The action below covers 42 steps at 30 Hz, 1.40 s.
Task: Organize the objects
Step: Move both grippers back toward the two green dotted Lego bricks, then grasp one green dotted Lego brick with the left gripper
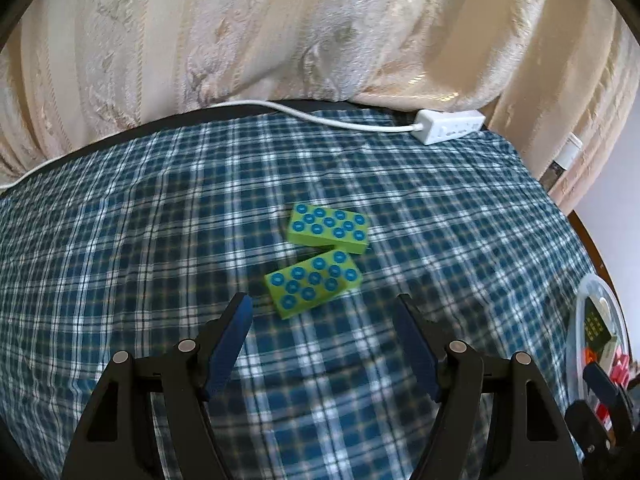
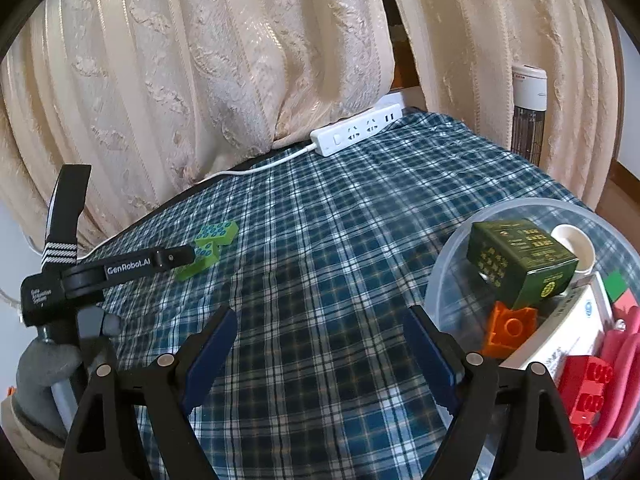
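A cream curtain hangs behind a surface covered by a blue plaid cloth. At the right edge sits a clear bowl, the likely collecting place, since it already holds sorted things: a white box, a dark green box with gold print too small to read, a red brick, an orange brick, and pink pieces I cannot identify.

A white power strip lies at the far edge under the curtain, its cord trailing left, out of the working area.

Two green bricks with blue studs lie on the cloth, well apart from the bowl and touching at a corner; they look like the last loose pieces to be gathered.

The left gripper hovers just before the nearer brick, fingers spread with nothing between them, lined up as if to straddle it. In the right wrist view its body reads "GenRobot.AI". The right gripper is beside the bowl, fingers released and empty, probably having nothing to do until the next brick arrives.
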Each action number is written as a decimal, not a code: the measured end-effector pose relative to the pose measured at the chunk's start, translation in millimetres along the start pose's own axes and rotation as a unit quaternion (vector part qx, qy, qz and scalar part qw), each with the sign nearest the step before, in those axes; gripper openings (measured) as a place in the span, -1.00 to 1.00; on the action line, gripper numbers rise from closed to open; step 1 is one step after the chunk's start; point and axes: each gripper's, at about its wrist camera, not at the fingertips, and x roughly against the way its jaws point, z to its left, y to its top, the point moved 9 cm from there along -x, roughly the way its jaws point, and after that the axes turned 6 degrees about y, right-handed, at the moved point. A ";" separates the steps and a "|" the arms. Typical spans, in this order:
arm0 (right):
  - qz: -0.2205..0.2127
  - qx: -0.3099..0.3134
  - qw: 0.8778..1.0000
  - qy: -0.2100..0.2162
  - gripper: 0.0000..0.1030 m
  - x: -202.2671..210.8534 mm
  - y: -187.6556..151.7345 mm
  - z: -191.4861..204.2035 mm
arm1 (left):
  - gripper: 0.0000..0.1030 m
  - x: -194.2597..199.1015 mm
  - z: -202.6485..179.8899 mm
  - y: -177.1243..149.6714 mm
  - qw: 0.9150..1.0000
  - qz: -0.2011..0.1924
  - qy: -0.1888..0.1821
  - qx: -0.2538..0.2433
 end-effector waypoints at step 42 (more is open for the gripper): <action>0.017 -0.008 0.999 0.026 0.71 -27.5 2.9 1.0 | 0.67 -54.3 11.2 6.3 0.997 0.022 0.068 0.011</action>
